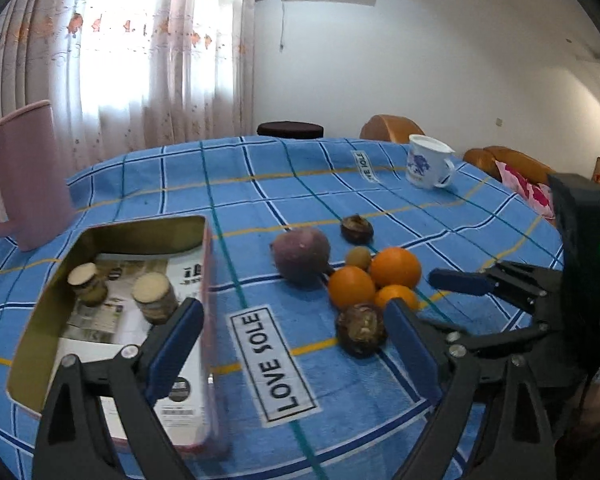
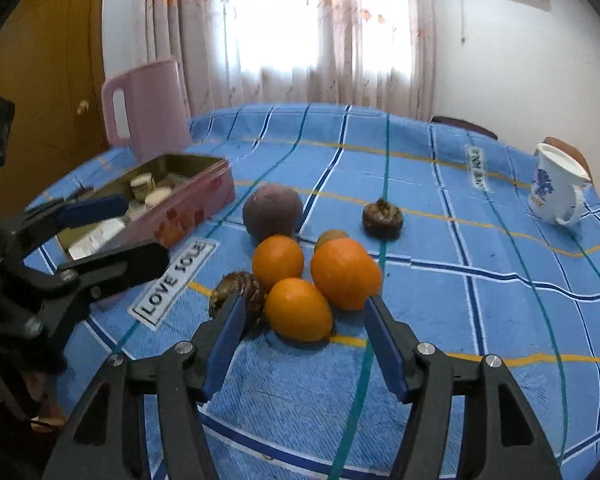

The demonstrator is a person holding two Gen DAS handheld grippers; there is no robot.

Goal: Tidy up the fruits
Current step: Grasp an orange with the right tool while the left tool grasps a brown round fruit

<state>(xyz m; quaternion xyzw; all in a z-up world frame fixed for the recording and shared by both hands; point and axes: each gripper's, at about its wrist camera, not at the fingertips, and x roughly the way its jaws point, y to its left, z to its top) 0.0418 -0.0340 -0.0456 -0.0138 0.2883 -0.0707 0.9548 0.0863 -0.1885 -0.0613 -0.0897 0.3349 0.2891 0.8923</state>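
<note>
Blue checked cloth (image 1: pixel 260 184) covers a round table under a curtained window, with a pink jug (image 1: pixel 24 176) at the far left and a white mug (image 1: pixel 428 166) at the far right. Near the middle sits the fruit in a tight cluster: three oranges (image 2: pixel 346 272), a small greenish-brown fruit (image 2: pixel 331 236) just behind them, a large dull-purple fruit (image 2: pixel 272 212) to their far left, and a dark wrinkled fruit (image 1: pixel 362 330) touching the nearest orange on its left. A second wrinkled fruit (image 2: pixel 382 220) lies apart, farther off. An open tin box (image 1: pixel 204 264) stands to the left, holding two small lidded jars and some printed packets.

Both tools are released and hold nothing. The left gripper (image 1: pixel 296 336) hangs wide between the box and the cluster; the right gripper (image 2: pixel 304 332) stands partly spread just short of the nearest orange.

By my judgement the oranges are firm, fairly light and smooth-skinned, so they may roll or squirt out of a shallow pinch; a hold across the widest part looks safest. Lifting one may nudge its touching neighbours. The wrinkled fruits look rougher and less slippery, possibly soft. The purple one looks heaviest and needs a wide spread.
</note>
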